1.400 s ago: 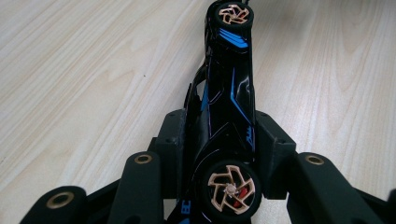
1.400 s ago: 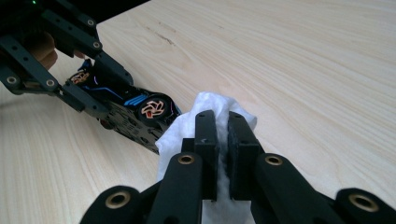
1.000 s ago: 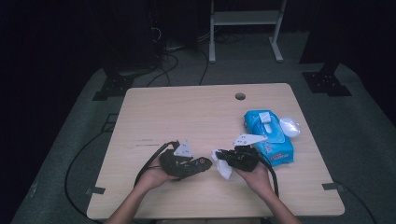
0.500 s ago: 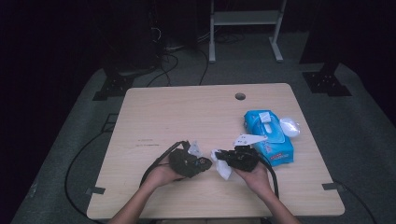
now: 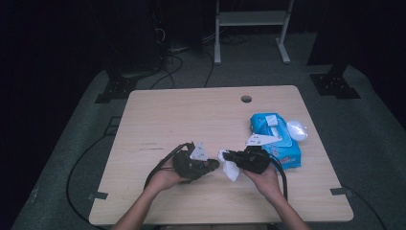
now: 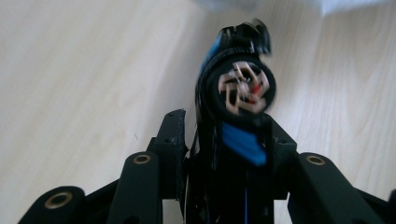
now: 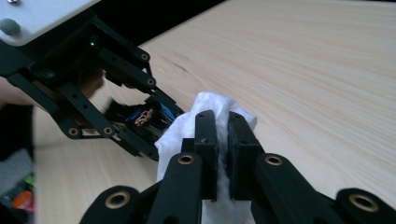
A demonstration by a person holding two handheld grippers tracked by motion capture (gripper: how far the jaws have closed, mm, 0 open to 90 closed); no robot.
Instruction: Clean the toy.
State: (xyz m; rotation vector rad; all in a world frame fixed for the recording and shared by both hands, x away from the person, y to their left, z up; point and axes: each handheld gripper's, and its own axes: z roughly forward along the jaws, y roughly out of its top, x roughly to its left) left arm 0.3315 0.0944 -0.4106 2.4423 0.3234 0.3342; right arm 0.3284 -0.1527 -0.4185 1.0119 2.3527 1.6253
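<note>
Your left gripper [image 5: 210, 164] holds a small black object with blue trim and a round end showing tan and red parts [image 6: 243, 88]; I can't tell what it is. Its fingers [image 6: 170, 135] pinch it from both sides and have just been closing tighter on it. Your right gripper [image 5: 227, 155] has its fingers [image 7: 205, 140] pressed together on a crumpled white wipe [image 7: 205, 109]. Both are raised just above the pale wooden worktop [image 5: 191, 115] near its front edge, tips facing, with the wipe just beside the object's round end.

The step looks like wiping that object, so keep the left grip firm and steady; don't squeeze further once it stops slipping. Bring the free fold of the wipe onto the round face, not the hard fingertips. Rub in short strokes and turn the left wrist to offer fresh sides rather than reaching round. If the wipe bunches between the fingers, leave more cloth hanging beyond them. The blue pack of wipes [image 5: 273, 136] lies well to your right, near the edge, for a fresh sheet.
</note>
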